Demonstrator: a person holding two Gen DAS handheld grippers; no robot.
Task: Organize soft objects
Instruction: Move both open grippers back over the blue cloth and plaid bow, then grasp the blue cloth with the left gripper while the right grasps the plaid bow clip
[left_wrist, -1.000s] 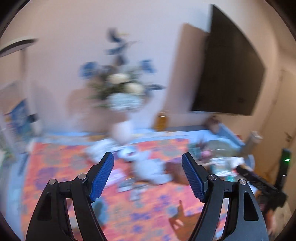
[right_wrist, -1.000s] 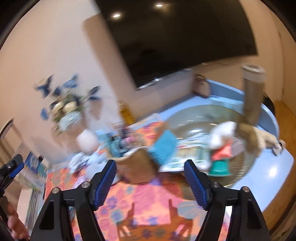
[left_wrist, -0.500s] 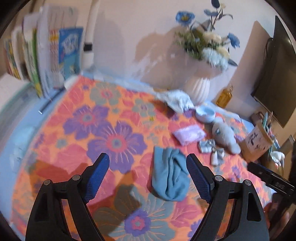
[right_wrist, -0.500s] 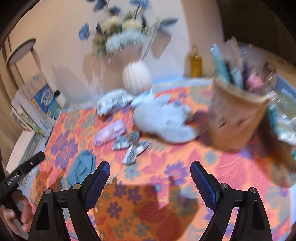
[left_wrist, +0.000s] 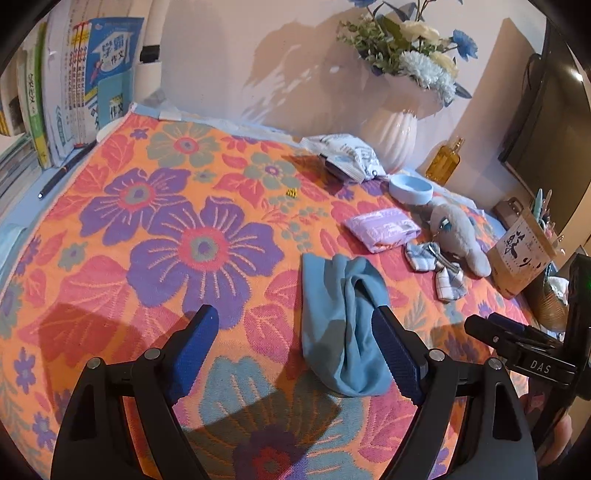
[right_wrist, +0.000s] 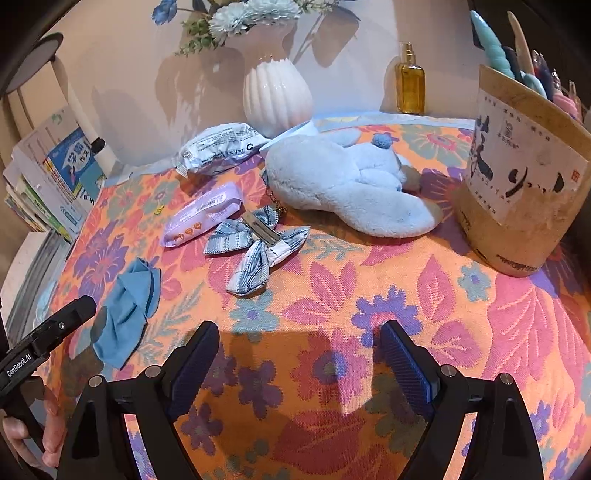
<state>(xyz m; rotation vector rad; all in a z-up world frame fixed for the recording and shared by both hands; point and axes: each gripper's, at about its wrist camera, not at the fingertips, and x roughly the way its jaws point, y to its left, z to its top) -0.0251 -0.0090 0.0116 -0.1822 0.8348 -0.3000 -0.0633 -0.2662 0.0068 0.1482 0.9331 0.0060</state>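
I have both grippers held wide apart with nothing between their fingers, hovering above the flowered cloth (left_wrist: 177, 236) that covers the tabletop. My left gripper (left_wrist: 299, 354) sits closest to the crumpled blue cloth (left_wrist: 343, 317), which lies just ahead and slightly to the right of its centre line, its right finger overlapping the cloth's right edge in the left wrist view; I cannot tell whether it touches. The cloth's long axis runs roughly away from me, nearly parallel to the fingers, so I judge a small shift rightward and a descent would straddle it across its narrow width. My right gripper (right_wrist: 299, 362) faces bare flowered fabric, with the plaid bow (right_wrist: 258, 247) ahead and a little left, the grey-blue plush toy (right_wrist: 343, 184) beyond it, and the purple tissue pack (right_wrist: 201, 214) further left. The blue cloth lies well to the left of my right gripper, so the left is clearly the nearer 1 for that piece. A white wrapped packet (right_wrist: 218, 147) rests near the vase (right_wrist: 277, 92), and a paper bag of utensils (right_wrist: 524, 199) stands at the right.
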